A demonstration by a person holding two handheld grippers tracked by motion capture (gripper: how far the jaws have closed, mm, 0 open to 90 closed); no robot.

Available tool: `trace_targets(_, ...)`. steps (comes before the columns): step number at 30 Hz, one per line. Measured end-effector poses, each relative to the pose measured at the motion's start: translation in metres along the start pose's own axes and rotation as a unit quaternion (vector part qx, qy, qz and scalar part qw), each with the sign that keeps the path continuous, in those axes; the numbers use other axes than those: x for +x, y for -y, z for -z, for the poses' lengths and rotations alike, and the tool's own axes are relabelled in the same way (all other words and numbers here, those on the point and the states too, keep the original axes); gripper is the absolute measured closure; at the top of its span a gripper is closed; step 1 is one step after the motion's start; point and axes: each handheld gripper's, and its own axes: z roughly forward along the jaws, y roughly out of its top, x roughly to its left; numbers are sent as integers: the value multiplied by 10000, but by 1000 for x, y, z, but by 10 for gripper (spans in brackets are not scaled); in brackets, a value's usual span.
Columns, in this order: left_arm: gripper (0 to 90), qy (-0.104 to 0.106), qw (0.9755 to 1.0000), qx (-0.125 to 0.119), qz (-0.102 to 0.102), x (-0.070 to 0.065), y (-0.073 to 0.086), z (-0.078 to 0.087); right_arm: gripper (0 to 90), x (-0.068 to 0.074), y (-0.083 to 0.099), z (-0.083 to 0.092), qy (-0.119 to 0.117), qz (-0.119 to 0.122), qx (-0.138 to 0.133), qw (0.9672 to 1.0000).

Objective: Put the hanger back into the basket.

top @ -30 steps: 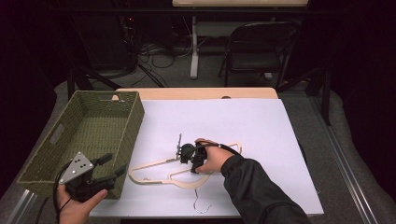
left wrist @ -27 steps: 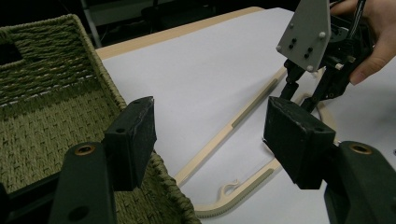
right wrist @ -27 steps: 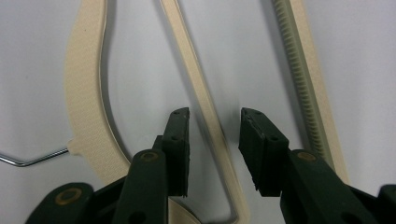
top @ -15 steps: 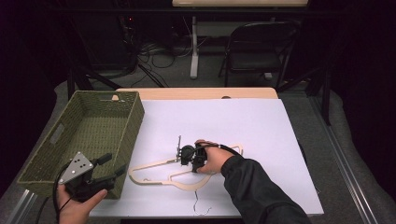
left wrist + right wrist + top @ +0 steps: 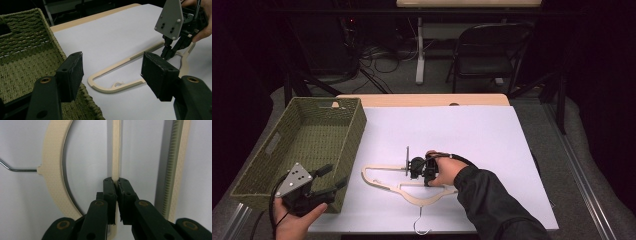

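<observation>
The right gripper (image 5: 117,181) has just been closing, and now its two black jaws pinch a thin bar of the flat cream wooden coat hanger (image 5: 53,170). The bar sits tight between the pads. In the high view the right gripper (image 5: 412,167) points left, low over the middle of the hanger (image 5: 384,182), with the person's right hand (image 5: 447,170) behind it.

The hanger lies flat on the big white sheet (image 5: 462,135) that covers the desk (image 5: 422,100). Its silver wire hook (image 5: 422,229) points to the near edge. One bar has a row of tiny ridges (image 5: 175,170). There is one hanger.

The left gripper (image 5: 112,72) has its jaws wide apart, and nothing is between them. It hangs by the near corner of the basket, held by the left hand (image 5: 294,220), well apart from the hanger.

The green woven basket (image 5: 352,130) stands on the left side of the desk. It is a box shape with a handle hole in its wall. I see nothing inside it. There is one basket.

Behind the desk stands one dark folding chair (image 5: 487,55).

I can read no words on anything.
</observation>
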Motion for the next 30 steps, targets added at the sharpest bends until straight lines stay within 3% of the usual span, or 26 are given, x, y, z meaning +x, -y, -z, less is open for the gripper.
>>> trace_targets(9, 344, 75, 9999, -1, -69, -6, -1, -2, 859, 1, 1, 3, -35, 15, -41, 10000)
trace_targets(19, 344, 406, 9986, 132, -322, -27, -2, -16, 860, 5, 10, 19, -41, 78, -132, 9999)
trace_targets(30, 338, 839, 9919, 529, -799, -53, 18, -64, 860, 5, 19, 33, -55, -54, -316, 9995)
